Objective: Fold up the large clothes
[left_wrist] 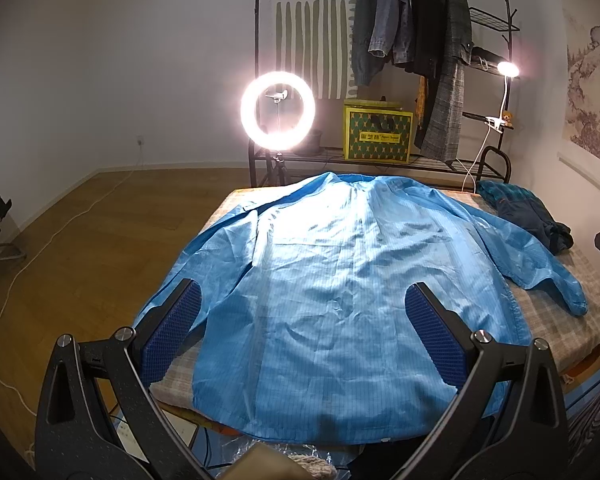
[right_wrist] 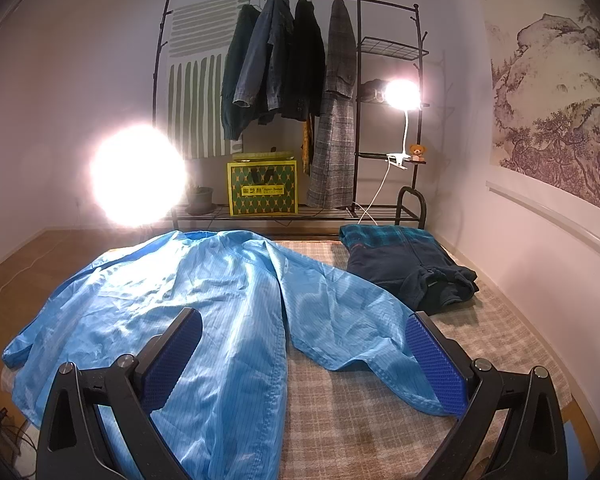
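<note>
In the left wrist view, our left gripper [left_wrist: 300,332] hovers with jaws spread wide and empty above the blue coat [left_wrist: 339,280], which lies flat and unfolded across the centre of the frame on the checked table cover [left_wrist: 559,320]. Folding looks not yet begun; we judge a sleeve must come inward first.

In the right wrist view, our right gripper [right_wrist: 303,356] is likewise agape near the right sleeve [right_wrist: 359,320] at lower centre. A folded dark garment [right_wrist: 411,268] sits right of centre, a clothes rack [right_wrist: 292,80] along the top.
</note>
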Tool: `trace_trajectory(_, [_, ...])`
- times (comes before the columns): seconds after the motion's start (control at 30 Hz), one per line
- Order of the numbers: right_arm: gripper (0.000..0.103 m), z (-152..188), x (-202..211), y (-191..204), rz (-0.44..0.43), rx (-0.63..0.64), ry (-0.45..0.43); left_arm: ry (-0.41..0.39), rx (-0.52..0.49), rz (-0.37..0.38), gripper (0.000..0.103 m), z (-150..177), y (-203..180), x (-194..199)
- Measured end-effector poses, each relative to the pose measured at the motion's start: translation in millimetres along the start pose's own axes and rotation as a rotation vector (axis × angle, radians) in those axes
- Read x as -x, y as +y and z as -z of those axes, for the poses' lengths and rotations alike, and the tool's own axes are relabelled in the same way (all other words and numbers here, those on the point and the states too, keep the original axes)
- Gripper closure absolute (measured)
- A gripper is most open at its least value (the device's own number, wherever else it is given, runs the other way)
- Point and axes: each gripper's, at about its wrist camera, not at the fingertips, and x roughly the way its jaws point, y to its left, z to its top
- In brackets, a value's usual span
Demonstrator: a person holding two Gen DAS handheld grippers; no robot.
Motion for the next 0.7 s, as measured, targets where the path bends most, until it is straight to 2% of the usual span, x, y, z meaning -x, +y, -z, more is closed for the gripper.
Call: trace_trajectory(0.7, [0.0, -0.2, 0.1, -0.2, 0.0, 0.0, 0.0, 0.0, -0.003, 0.0, 0.0, 0.4, -1.4, 0.3])
